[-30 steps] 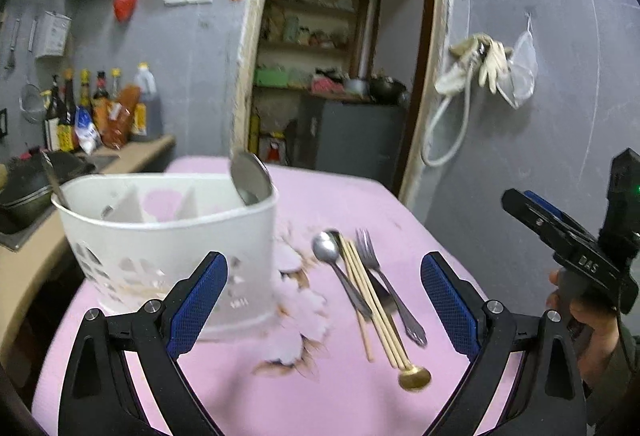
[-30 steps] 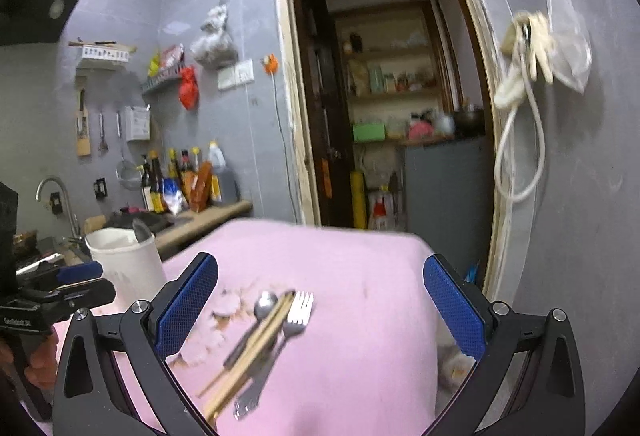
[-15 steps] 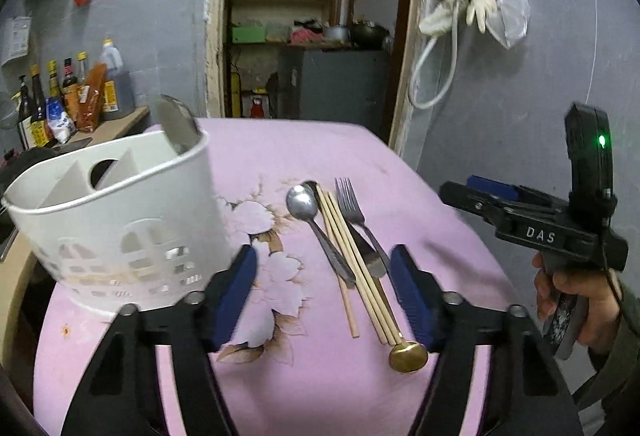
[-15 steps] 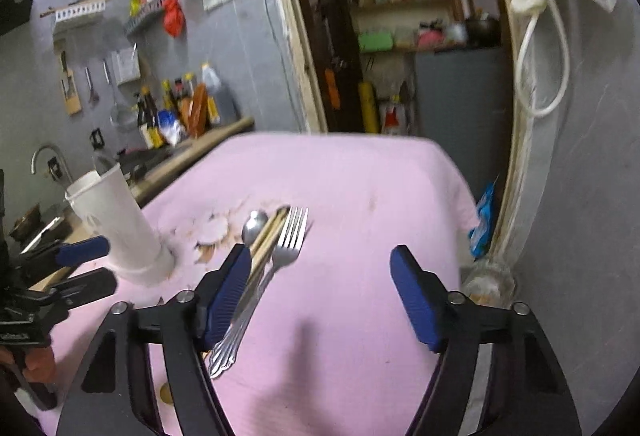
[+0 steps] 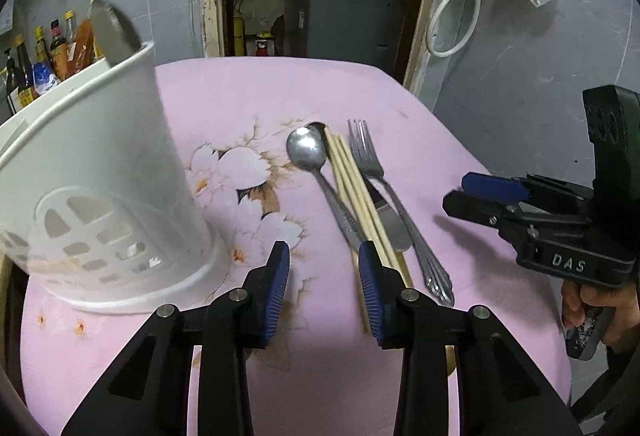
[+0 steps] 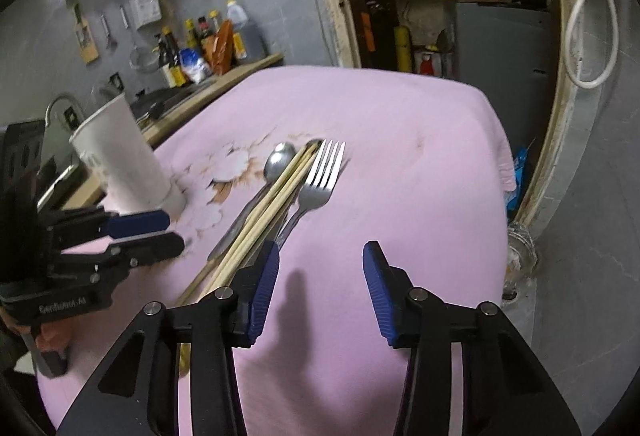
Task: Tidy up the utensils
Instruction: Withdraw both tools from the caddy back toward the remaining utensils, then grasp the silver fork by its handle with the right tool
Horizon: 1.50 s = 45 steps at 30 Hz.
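Now my left hand-held gripper (image 5: 324,276) and right hand-held gripper (image 6: 316,286) are both closing on nothing, above the spoon (image 5: 316,172), chopsticks (image 5: 356,196) and fork (image 5: 380,184) beside the white caddy (image 5: 108,172) on the table (image 5: 248,96); I should single out one handle before pinching.

Both wrist fisheyes look steeply down, close over the pink flowered tablecloth (image 5: 360,96). Left view faces the doorway; right view angles toward the kitchen counter. Shared: silver four-tined fork (image 5: 366,152) (image 6: 322,176), white perforated plastic utensil holder (image 5: 100,172) (image 6: 120,156).
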{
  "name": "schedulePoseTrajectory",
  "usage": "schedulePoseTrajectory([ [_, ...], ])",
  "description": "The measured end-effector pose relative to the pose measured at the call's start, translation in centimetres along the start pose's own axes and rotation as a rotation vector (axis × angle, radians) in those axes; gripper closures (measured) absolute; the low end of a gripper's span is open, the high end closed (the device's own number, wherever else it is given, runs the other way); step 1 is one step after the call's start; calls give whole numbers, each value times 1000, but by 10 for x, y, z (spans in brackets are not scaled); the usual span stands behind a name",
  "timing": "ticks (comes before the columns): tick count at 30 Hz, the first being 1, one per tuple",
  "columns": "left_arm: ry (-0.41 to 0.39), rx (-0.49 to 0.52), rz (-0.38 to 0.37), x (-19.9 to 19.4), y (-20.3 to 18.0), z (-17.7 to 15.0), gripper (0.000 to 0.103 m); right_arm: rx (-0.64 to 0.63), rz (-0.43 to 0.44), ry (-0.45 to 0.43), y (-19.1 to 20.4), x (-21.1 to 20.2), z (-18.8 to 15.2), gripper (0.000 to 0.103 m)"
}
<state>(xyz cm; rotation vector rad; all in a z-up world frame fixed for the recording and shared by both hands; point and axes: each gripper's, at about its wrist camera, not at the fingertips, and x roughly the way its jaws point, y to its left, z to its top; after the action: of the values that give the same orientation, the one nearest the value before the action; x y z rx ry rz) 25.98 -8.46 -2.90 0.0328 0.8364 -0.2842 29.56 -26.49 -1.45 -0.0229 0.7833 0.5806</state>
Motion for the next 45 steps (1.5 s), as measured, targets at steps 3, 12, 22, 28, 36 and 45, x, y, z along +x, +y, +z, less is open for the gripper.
schedulePoseTrajectory([
  [3, 38, -13, 4, 4, 5, -3, 72, -27, 22, 29, 8, 0, -5, 61],
  [12, 87, -112, -20, 2, 21, -10, 72, -149, 1, 77, 38, 8, -9, 61],
  [22, 88, -132, -26, -5, 22, -11, 73, -262, -79, 111, 58, 18, -11, 57],
  [28, 107, -99, -46, 1, 15, -7, 73, -342, -173, 126, 60, 19, -13, 81],
  [36, 154, -25, -61, 15, 1, -3, 72, -232, -129, 90, 37, 11, -11, 90],
  [45, 170, -37, -95, 17, 1, -1, 72, -185, -97, 67, 34, 9, -13, 89],
])
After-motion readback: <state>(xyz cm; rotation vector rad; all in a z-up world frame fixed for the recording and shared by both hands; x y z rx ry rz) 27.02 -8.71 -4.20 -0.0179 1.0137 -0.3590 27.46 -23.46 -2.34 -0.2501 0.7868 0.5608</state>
